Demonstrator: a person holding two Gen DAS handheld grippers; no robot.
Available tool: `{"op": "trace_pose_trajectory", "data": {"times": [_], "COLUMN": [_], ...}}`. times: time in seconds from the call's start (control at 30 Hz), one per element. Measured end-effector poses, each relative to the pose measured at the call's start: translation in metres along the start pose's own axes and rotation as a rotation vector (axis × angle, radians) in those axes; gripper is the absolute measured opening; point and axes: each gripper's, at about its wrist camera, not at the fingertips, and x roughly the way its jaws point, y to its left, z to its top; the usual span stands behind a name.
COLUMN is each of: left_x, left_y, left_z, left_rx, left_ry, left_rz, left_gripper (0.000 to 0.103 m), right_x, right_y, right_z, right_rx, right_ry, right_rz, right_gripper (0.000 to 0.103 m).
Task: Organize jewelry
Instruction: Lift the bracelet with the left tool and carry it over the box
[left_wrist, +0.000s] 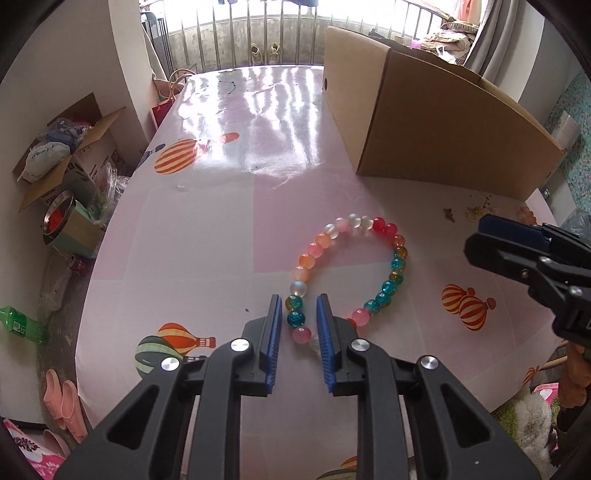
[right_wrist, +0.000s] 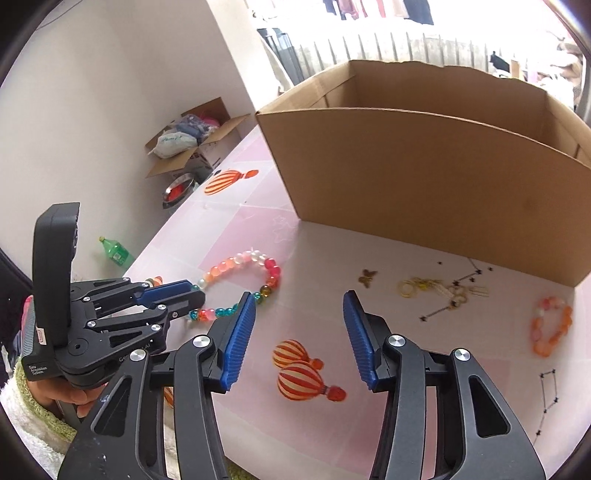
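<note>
A small room with a barred window at the far end holds a bench (left_wrist: 207, 206) covered in a glossy pink cloth printed with striped hot-air balloons. An open cardboard box (right_wrist: 424, 177) stands on the far right part of it, its inside bare as far as the right wrist view shows.

Near the front of the bench lies a beaded bracelet (left_wrist: 397, 264) in a loose loop, its beads running from frosted white and peach through red to teal and amber. The left gripper (left_wrist: 298, 314) points down at the near end of that loop. Its blue-padded fingers (left_wrist: 274, 325) stand close together on either side of the teal and pink beads, with a thin gap showing on each side, so they bracket the strand without clearly pinching it.

The right gripper (right_wrist: 299, 325) hovers over bare cloth beside a balloon print, its fingers (right_wrist: 240, 336) spread well apart with nothing between them.

To the right of the box's near wall lies the other jewelry: a small butterfly charm (right_wrist: 368, 276), a tangle of gold rings and earrings (right_wrist: 439, 288), a thin dark chain (right_wrist: 546, 402) and an orange bead bracelet (right_wrist: 550, 325), all well apart from the big bracelet.

A hand (right_wrist: 70, 397) in a fluffy white sleeve holds the left gripper's handle. On the floor to the left sit a green bottle (left_wrist: 22, 325), an open carton of bags (left_wrist: 59, 147) and pink slippers (left_wrist: 62, 406).
</note>
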Motion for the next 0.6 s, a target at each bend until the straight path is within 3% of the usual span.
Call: {"op": "trace_pose_trajectory", "data": {"times": [0.27, 0.5, 0.6], "left_x": [0.003, 0.01, 0.011], "left_y": [-0.003, -0.001, -0.002], "left_z": [0.001, 0.008, 0.01], "left_rx": [0.026, 0.064, 0.081], "left_ry": [-0.045, -0.086, -0.091], "left_rz": [0.017, 0.042, 0.042], "left_gripper": [0.023, 0.023, 0.023], "right_x": [0.044, 0.061, 0.062], "right_y": [0.022, 0.039, 0.042], "right_z": [0.022, 0.021, 0.02], "right_rx": [-0.071, -0.175, -0.217], "right_ry": [0.071, 0.093, 0.096], "right_rz": [-0.011, -0.082, -0.111], "right_gripper": [0.027, 0.018, 0.01]}}
